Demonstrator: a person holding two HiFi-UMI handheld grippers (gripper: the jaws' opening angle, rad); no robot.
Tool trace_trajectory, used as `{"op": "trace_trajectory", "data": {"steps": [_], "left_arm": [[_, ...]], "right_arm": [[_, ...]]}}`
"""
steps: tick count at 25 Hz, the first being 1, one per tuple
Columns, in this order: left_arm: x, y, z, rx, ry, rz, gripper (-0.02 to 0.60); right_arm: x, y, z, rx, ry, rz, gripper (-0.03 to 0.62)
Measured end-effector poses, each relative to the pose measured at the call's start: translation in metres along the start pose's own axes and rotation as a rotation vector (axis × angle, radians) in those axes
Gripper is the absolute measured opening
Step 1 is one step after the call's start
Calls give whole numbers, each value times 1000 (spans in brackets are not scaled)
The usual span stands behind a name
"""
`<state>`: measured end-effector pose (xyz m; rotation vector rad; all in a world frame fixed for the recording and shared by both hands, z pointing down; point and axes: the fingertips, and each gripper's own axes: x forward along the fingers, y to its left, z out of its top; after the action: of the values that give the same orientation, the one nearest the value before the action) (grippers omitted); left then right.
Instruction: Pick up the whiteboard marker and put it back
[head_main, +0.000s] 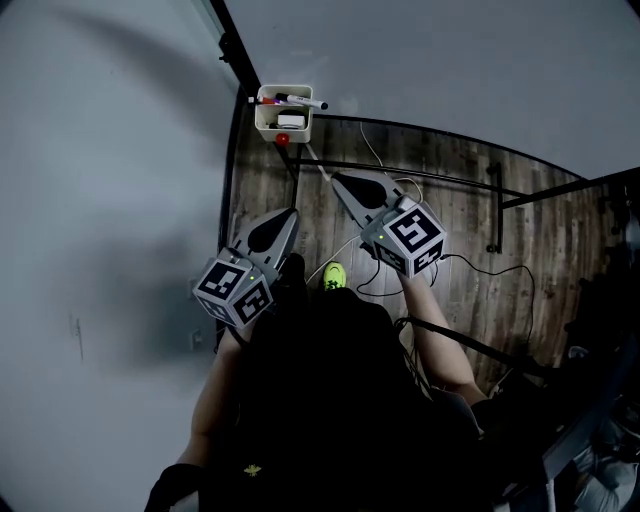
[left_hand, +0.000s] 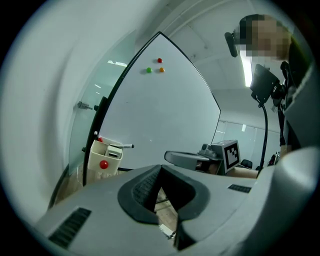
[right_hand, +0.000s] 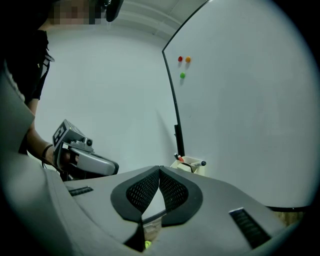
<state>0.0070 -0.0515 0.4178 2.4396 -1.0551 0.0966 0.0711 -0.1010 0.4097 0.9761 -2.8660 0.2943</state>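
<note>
Left gripper (left_hand: 160, 170) and right gripper (right_hand: 159, 169), mesh-textured black pads (right_hand: 172, 190) together, empty, before boxy cream holder (head_main: 290, 127)

Cream holder (left_hand: 96, 155), red dot (left_hand: 103, 164), perhaps magnet.

The marker (head_main: 300, 101) lies across the top of the holder (head_main: 283, 124), at the lower left corner of the whiteboard (head_main: 450, 60) — far beyond the left claw (head_main: 291, 212) and, to its right, the right claw (head_main: 336, 179), both over the floor (head_main: 460, 205).
</note>
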Motion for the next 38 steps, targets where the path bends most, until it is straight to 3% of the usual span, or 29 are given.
{"op": "trace_trajectory", "data": {"steps": [12, 23, 32, 38], "left_arm": [[7, 44, 11, -26, -31, 44, 32], [19, 89, 22, -42, 11, 11, 32], [28, 119, 33, -48, 45, -7, 32], [21, 135, 35, -57, 43, 18, 32]], "right_arm": [[42, -48, 2, -2, 20, -39, 75], [87, -82, -15, 27, 103, -97, 144], [113, -115, -21, 66, 135, -176, 276], [126, -124, -26, 84, 152, -183, 276]]}}
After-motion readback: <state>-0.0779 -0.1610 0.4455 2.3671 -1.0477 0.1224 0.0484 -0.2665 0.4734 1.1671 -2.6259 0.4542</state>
